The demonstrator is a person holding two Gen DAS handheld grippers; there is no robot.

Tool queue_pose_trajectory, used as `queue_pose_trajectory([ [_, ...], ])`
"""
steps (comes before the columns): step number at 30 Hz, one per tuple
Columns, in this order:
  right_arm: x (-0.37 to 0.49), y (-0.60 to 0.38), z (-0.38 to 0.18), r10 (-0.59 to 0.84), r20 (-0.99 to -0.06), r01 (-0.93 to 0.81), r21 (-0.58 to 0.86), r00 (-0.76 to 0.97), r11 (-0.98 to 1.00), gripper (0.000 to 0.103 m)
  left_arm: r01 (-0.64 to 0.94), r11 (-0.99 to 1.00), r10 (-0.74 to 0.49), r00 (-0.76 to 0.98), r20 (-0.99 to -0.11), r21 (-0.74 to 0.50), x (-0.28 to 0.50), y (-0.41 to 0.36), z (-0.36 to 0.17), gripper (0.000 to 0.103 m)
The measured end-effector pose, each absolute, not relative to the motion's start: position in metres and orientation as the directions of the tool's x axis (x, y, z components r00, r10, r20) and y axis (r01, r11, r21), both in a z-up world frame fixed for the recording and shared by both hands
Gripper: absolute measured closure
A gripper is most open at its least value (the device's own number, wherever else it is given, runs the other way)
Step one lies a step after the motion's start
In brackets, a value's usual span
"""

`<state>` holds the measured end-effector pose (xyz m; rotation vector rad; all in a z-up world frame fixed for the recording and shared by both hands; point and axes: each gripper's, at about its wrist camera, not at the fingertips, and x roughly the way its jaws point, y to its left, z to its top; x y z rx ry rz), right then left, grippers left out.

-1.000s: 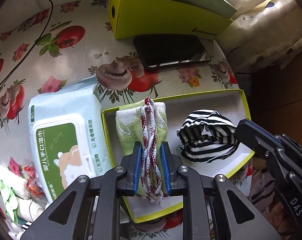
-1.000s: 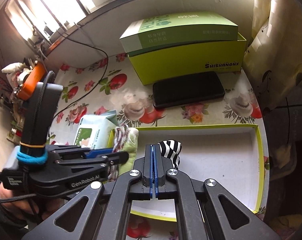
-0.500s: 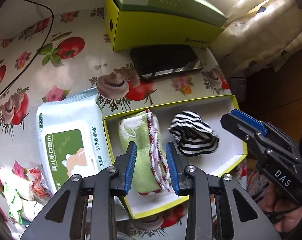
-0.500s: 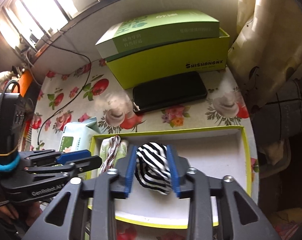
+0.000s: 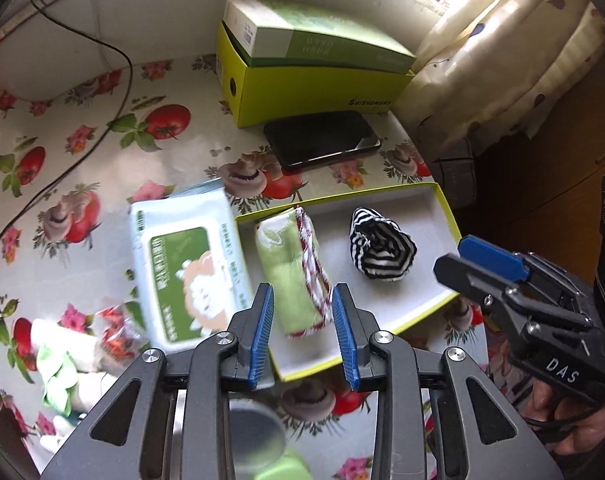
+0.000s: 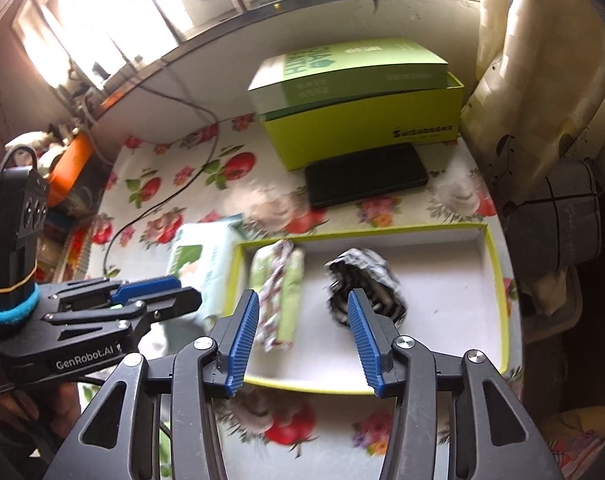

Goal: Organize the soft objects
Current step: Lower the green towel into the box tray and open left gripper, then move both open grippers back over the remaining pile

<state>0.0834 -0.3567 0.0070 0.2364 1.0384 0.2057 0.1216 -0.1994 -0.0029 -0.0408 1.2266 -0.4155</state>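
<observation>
I am releasing: left gripper [image 5: 304,330] fingers spread, right gripper [image 6: 304,338] fingers opening, both empty. Green rolled towel [image 5: 292,268] and striped fabric bundle [image 5: 382,246] are lying mid-frame in the yellow-rimmed shallow box [image 5: 448,208]. Next, I am probably needing another soft item.

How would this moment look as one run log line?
green towel, striped cloth: in tray | left hand-held gripper: open | right hand-held gripper: opening, empty

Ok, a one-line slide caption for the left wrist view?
Open left gripper above green towel and striped cloth lying in the yellow-rimmed tray.
</observation>
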Motion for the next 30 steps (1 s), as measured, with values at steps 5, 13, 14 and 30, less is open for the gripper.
queue_pose_trajectory([
  [5,0.064,-0.333,0.014,0.306,-0.823,-0.093,0.299,0.478,0.95,0.054,0.279,0.93,-0.319,0.299,-0.899,-0.237,0.102,-0.179,0.006,0.071],
  [13,0.04,-0.29,0.022,0.35,-0.83,-0.174,0.304,0.436,0.937,0.053,0.226,0.942,-0.313,0.32,-0.894,-0.249,0.07,-0.137,0.015,0.071],
  [14,0.037,-0.285,0.022,0.35,-0.832,-0.182,0.3,0.43,0.936,0.053,0.22,0.943,-0.311,0.322,-0.894,-0.249,0.067,-0.133,0.015,0.071],
  [30,0.012,-0.219,0.016,0.371,-0.862,-0.293,0.277,0.345,0.915,0.053,0.1,0.966,-0.26,0.347,-0.901,-0.24,0.026,-0.059,0.01,0.071],
])
